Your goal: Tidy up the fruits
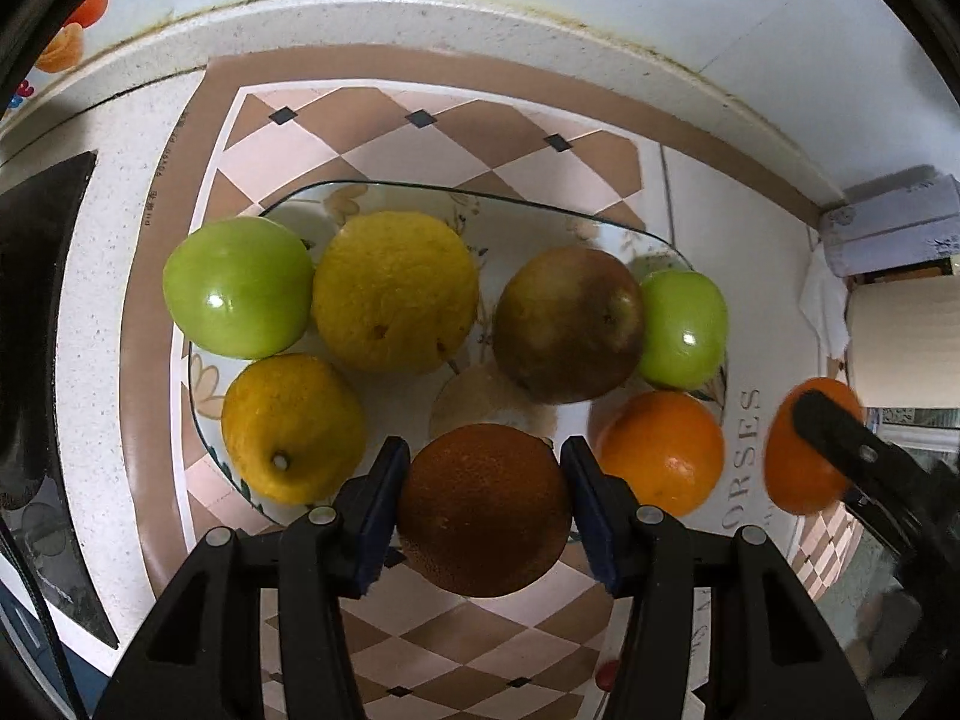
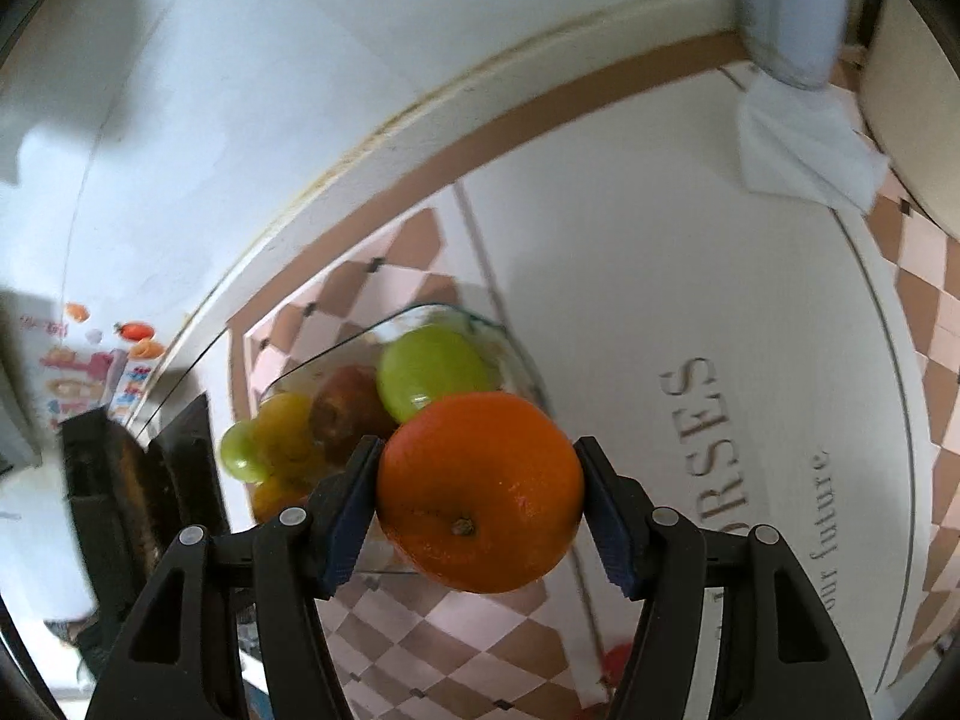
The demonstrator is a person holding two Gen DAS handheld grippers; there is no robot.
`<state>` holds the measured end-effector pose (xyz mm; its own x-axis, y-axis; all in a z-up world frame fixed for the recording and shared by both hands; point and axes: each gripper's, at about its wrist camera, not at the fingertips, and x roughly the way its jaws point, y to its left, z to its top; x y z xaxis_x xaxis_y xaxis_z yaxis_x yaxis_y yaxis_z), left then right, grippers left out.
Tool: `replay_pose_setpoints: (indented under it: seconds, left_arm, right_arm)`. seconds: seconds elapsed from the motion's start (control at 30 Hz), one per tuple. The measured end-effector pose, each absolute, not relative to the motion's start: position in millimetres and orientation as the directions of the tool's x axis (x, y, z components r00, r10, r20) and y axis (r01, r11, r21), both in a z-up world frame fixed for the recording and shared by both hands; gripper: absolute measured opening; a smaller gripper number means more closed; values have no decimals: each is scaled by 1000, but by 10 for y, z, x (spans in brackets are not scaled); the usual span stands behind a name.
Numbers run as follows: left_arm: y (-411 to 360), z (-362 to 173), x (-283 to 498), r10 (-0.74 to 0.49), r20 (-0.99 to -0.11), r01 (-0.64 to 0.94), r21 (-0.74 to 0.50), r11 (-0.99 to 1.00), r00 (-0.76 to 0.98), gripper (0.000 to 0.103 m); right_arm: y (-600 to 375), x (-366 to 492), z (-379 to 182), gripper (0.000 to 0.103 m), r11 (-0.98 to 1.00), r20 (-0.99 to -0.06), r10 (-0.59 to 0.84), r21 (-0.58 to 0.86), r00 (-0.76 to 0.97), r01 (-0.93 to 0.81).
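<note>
My left tool (image 1: 483,501) grips a dull brown-orange round fruit (image 1: 483,510) above the near edge of the clear glass patterned plate (image 1: 456,195). My right tool (image 2: 480,495) clamps a bright orange (image 2: 480,498) just right of that plate. Six fruits rest on the plate, so I judge sorting well underway, with both held fruits left to place.

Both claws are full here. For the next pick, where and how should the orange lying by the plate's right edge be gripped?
Grip the orange across its widest middle, coming straight down from above. It is round, and the green apple crowds its far side, so set the pads on its free left and right flanks.
</note>
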<state>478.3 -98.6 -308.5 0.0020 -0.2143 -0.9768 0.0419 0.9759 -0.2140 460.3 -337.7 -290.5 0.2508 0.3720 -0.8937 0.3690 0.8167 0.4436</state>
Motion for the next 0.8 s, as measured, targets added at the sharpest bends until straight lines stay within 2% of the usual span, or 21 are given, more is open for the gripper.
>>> replay_pose_setpoints:
  seconds: [0.33,0.4,0.47,0.63,0.8]
  left_arm:
    - [-781,-3175,4722,-253,-967,-48,-251,967,-35,53]
    - [-739,-3148,4702,-270,-962,-68,-268,961,-31,62]
    - [-705,-3112,4677,-283,-959,-80,-281,957,-22,76]
    - [-561,-2967,4580,-265,-964,-98,-266,959,23,77]
    - [-363,-2815,4530,-155,-981,-81,-165,983,113,77]
  right_arm:
    - [-2892,4788,-2990,66,781,-847,503,531,172,330]
    - [-2827,4817,-2998,66,780,-844,512,535,162,323]
    - [-2773,4842,-2999,66,787,-847,509,530,154,314]
    - [-2625,4876,-3015,67,804,-854,505,518,126,292]
    - [-2524,4827,-3006,67,826,-866,483,499,126,262]
